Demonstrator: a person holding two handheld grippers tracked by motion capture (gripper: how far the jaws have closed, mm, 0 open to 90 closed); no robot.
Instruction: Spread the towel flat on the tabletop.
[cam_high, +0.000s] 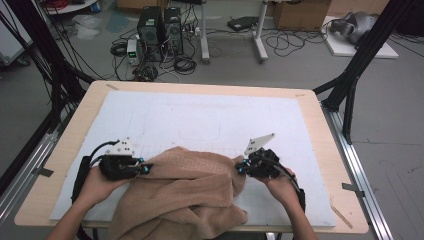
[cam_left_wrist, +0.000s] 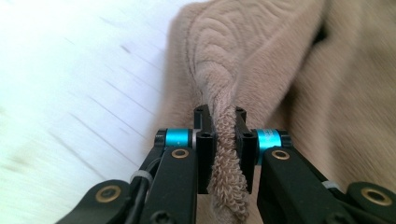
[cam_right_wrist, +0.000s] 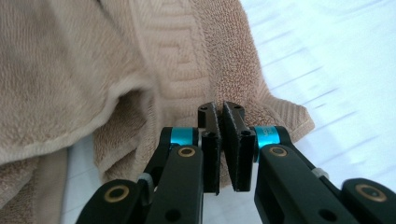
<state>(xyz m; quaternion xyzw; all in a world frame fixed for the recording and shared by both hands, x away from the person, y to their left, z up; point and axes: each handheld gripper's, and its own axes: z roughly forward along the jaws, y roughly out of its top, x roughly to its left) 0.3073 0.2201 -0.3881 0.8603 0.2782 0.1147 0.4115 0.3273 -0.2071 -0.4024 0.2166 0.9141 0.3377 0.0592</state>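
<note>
A tan terry towel (cam_high: 185, 195) lies crumpled on the white mat near the table's front edge, and part of it hangs over that edge. My left gripper (cam_high: 146, 169) is at the towel's left side. In the left gripper view, my left gripper (cam_left_wrist: 226, 140) is shut on a thick fold of the towel (cam_left_wrist: 261, 56) that stands up between its pads. My right gripper (cam_high: 240, 168) is at the towel's right edge. In the right gripper view, my right gripper (cam_right_wrist: 222, 112) has its pads together at the tips, pinching the towel (cam_right_wrist: 154, 56) on its ribbed band close to a corner.
The white mat (cam_high: 210, 117) covers most of the wooden table (cam_high: 320, 125). Black frame posts (cam_high: 350, 85) stand at the table's far right and far left. Computers and cables (cam_high: 160, 30) lie on the floor beyond the table.
</note>
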